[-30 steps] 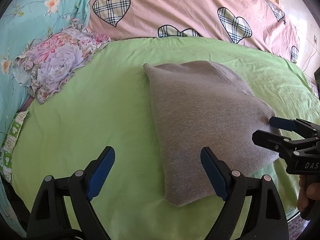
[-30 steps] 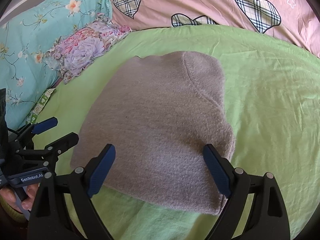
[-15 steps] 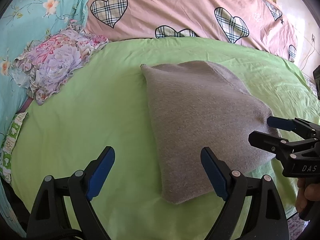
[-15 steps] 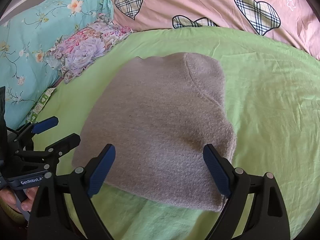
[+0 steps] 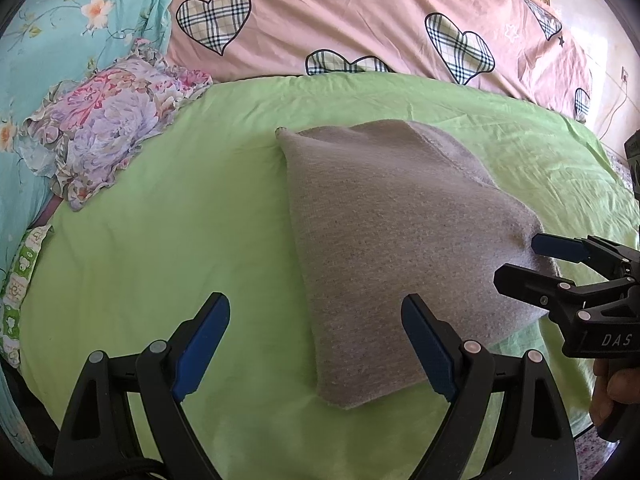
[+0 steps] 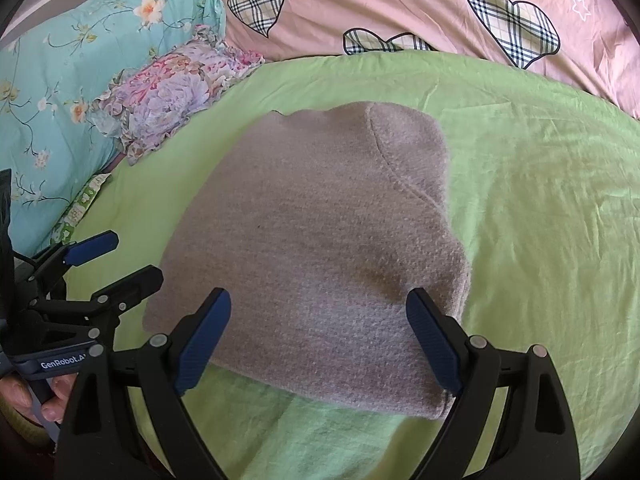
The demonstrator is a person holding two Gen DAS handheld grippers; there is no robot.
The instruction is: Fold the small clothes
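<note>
Bed [image 5: 168, 240] under green sheet carries the grey garment [image 6: 320, 248], folded, lying flat mid-sheet. Left gripper [image 5: 316, 348] and right gripper [image 6: 320, 340] hover spread at its near edge, holding nothing. Likely between folds; next, pinch near corners and fold away.

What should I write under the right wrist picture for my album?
Two open grippers hover over a folded grey garment on a green sheet.

Green bed [image 5: 168, 264] (wrinkled): folded grey garment [image 5: 396, 248].
</note>
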